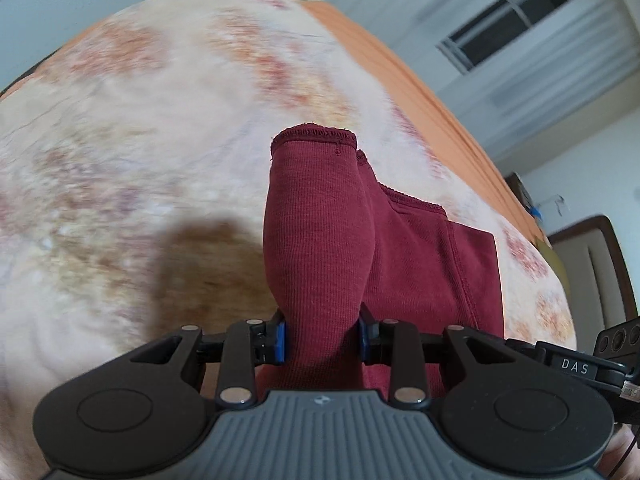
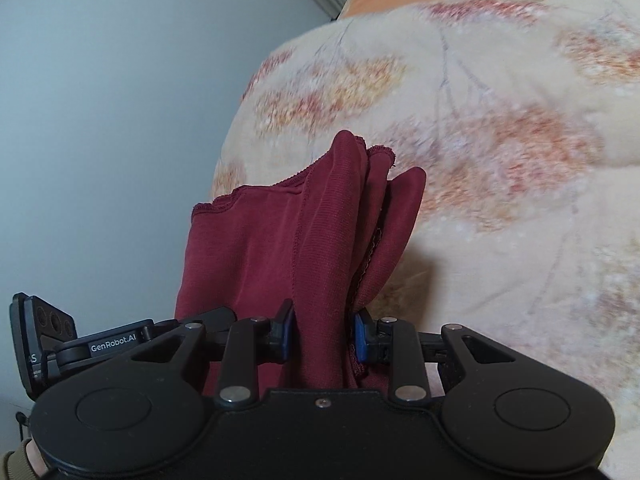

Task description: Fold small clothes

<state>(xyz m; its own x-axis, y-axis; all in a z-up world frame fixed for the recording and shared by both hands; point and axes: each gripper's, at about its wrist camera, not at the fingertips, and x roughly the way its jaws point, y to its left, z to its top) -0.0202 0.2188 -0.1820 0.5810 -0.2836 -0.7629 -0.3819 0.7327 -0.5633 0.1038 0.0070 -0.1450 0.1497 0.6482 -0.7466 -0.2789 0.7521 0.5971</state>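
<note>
Above the floral bed blanket (image 1: 120, 120), both the left gripper (image 1: 322, 340) and the right gripper (image 2: 324, 334) are clenched on the dark red ribbed knit garment (image 1: 320, 220); it looks soft, light and floppy, best held at its hems.

Garment (image 1: 320, 240) clamped between left tongs (image 1: 322, 340), bunched fold running forward from the pads, hem edge at its far end. Rest of garment spreads right of the left tongs toward the right tongs (image 2: 322, 336), which pinch a gathered bunch too; there the cloth fans out to their left. Garment hangs above the bed (image 1: 140, 140), blanket (image 2: 500, 200) under and ahead of both tongs. Sheet edge (image 1: 420, 92) beyond the blanket, far right of left tongs. Window (image 1: 516, 20) behind the bed, upper right. Wall (image 2: 100, 120) left of right tongs.
</note>
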